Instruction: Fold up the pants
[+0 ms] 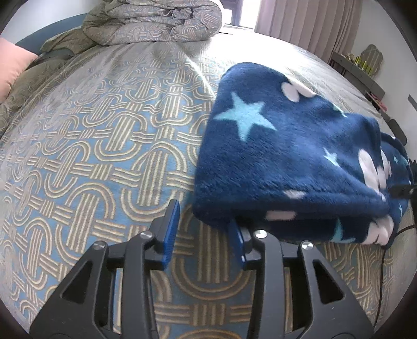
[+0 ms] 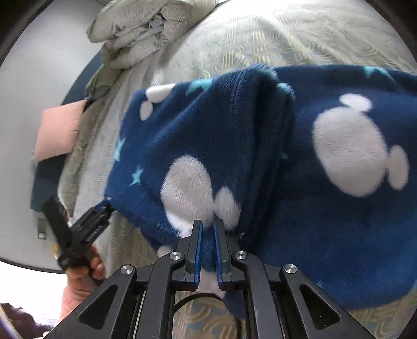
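Note:
Dark blue fleece pants (image 1: pixel 294 161) with pale stars and white blobs lie folded in a thick stack on the patterned bedspread (image 1: pixel 104 156). My left gripper (image 1: pixel 204 215) stands open at the stack's near left corner. Its right pad (image 1: pixel 235 234) touches the fleece edge, and only bedspread shows between the pads. In the right wrist view the pants (image 2: pixel 338 208) fill the middle. My right gripper (image 2: pixel 207 226) is shut on a fold of the pants at their near edge. The left gripper (image 2: pixel 93 216), held by a hand (image 2: pixel 88 268), sits at the stack's far left corner.
A rolled quilt (image 1: pixel 156 23) lies at the head of the bed, with a pink pillow (image 1: pixel 13 67) to its left. Curtains (image 1: pixel 307 23) and a low shelf (image 1: pixel 359 70) stand beyond the bed's right side. A black cable (image 1: pixel 385 260) hangs beside the pants.

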Available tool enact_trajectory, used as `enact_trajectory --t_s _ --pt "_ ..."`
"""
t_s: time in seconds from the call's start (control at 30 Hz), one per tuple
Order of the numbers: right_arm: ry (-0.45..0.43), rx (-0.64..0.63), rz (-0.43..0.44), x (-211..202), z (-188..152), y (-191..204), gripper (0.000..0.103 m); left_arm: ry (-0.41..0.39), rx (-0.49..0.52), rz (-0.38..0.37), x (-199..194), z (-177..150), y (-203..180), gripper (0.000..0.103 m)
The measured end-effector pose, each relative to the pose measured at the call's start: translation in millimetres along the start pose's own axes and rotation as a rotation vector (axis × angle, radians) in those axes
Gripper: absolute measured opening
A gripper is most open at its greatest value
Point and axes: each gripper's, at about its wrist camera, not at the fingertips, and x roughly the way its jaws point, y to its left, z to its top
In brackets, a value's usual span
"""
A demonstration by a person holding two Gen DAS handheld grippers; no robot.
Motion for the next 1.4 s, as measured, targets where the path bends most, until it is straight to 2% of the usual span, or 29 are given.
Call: enact_trajectory --t_s 0.1,0.2,0.23,0.27,0.43,0.6,0.77,0.87,0.93,0.97,1.07,1.23,1.4 --pt "-0.089 -0.041 -0.066 -33 -5 0 0.02 -0.015 0.04 -0.043 -15 -2 -7 0.04" --pt "-0.177 0.012 -0.103 -60 -18 -25 0.035 -0.041 0.1 -0.08 -36 -3 -19 0.04" --pt "-0.201 0.058 -0.108 -68 -25 -41 0.041 -0.049 0.118 -0.083 -40 -2 -24 0.04" --pt "-0.213 0.095 -0.11 -71 -31 -51 0.043 -0.06 0.137 -0.087 -46 0 -30 0.04" --pt "-0.265 0.334 -0.076 -101 -61 -125 0.043 -0.12 0.229 -0.132 -64 20 -75 0.04" --pt "-0.342 0.474 -0.05 -124 -74 -170 0.059 -0.117 0.32 -0.171 -50 45 -136 0.04" --pt "-0.384 0.588 -0.008 -130 -83 -212 0.063 -0.081 0.378 -0.174 -20 63 -197 0.04" --pt "-0.419 0.626 0.01 -133 -82 -227 0.064 -0.01 0.324 -0.217 15 74 -224 0.04" --pt "-0.441 0.639 0.026 -133 -77 -235 0.065 0.035 0.306 -0.204 36 74 -235 0.038" --pt "-0.45 0.641 0.033 -133 -75 -238 0.065 0.031 0.302 -0.19 41 72 -240 0.038" --pt "-0.48 0.651 0.032 -133 -66 -245 0.068 0.015 0.285 -0.2 36 70 -243 0.035" --pt "-0.472 0.662 0.008 -130 -52 -256 0.07 0.017 0.334 -0.232 20 67 -242 0.036" --pt "-0.475 0.658 -0.02 -128 -47 -250 0.073 0.009 0.352 -0.227 21 65 -244 0.037"
